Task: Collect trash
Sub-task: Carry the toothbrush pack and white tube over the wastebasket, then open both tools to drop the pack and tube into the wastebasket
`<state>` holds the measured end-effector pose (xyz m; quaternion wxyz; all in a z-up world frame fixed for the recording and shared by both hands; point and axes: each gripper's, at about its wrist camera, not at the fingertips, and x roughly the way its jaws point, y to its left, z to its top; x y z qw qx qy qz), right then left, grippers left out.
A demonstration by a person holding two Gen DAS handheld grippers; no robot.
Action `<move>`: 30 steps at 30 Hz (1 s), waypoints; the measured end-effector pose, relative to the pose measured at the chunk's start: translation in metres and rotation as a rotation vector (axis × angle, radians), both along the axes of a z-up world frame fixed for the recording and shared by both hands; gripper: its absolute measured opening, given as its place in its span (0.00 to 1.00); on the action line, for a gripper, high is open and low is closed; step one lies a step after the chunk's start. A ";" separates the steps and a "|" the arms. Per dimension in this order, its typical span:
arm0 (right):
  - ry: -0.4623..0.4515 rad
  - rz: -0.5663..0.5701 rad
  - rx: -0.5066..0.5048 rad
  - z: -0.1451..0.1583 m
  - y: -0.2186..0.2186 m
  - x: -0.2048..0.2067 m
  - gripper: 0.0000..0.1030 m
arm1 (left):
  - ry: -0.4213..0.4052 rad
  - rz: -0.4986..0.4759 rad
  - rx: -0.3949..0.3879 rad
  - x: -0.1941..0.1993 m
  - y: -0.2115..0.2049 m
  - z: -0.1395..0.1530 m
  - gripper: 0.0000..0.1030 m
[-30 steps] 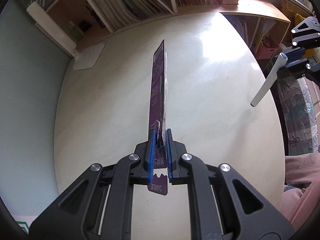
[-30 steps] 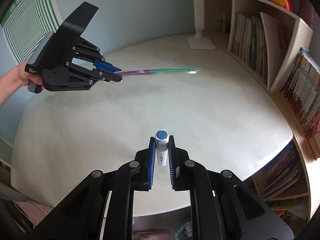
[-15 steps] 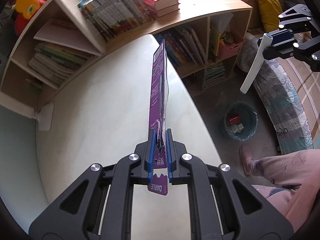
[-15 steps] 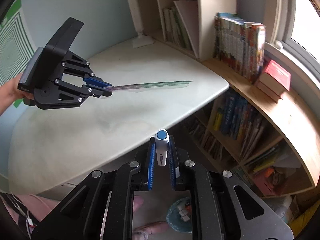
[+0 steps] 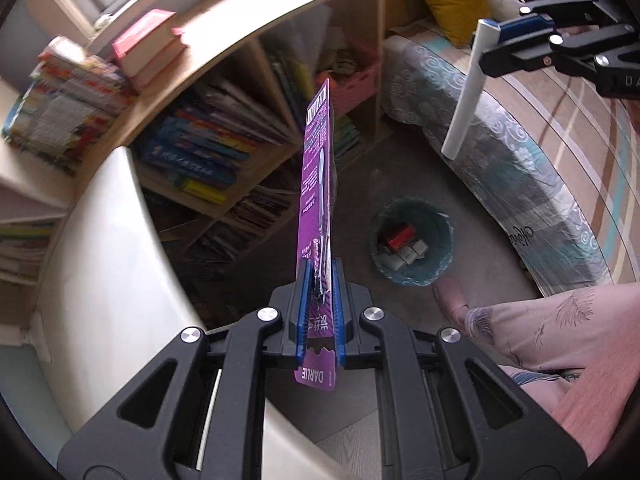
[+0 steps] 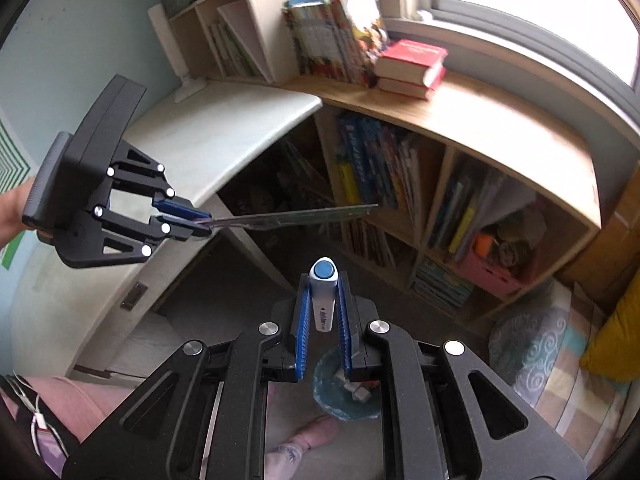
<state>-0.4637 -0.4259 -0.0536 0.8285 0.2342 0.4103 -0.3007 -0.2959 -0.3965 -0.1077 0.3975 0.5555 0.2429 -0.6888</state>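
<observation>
My left gripper [image 5: 319, 280] is shut on a flat purple toothbrush package [image 5: 316, 168], held edge-on past the desk edge. It also shows in the right wrist view [image 6: 200, 220] with the package [image 6: 296, 218] sticking out. My right gripper [image 6: 323, 292] is shut on a white tube [image 6: 323, 296] with a blue cap; in the left wrist view it [image 5: 496, 40] holds the tube [image 5: 466, 92] hanging down. A teal trash bin [image 5: 412, 240] with some trash stands on the floor, below both grippers; it sits right under my right gripper [image 6: 344, 396].
The white desk [image 5: 104, 240] curves at left. A wooden bookshelf [image 6: 460, 184] full of books lines the wall under the window. A bed [image 5: 540, 168] with a yellow pillow is at right. The person's foot [image 5: 452, 296] and pink trouser leg are beside the bin.
Both grippers have swung off the desk toward the floor, still holding their items. The trash bin is now nearer and lies below them.
</observation>
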 end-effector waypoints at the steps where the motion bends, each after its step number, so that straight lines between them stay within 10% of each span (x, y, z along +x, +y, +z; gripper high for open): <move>1: 0.003 -0.013 0.004 -0.003 0.000 -0.007 0.13 | 0.005 -0.013 0.010 -0.009 0.001 -0.004 0.08; 30: -0.002 -0.152 0.244 -0.133 0.003 -0.095 0.13 | 0.006 -0.055 0.307 -0.130 0.022 -0.126 0.08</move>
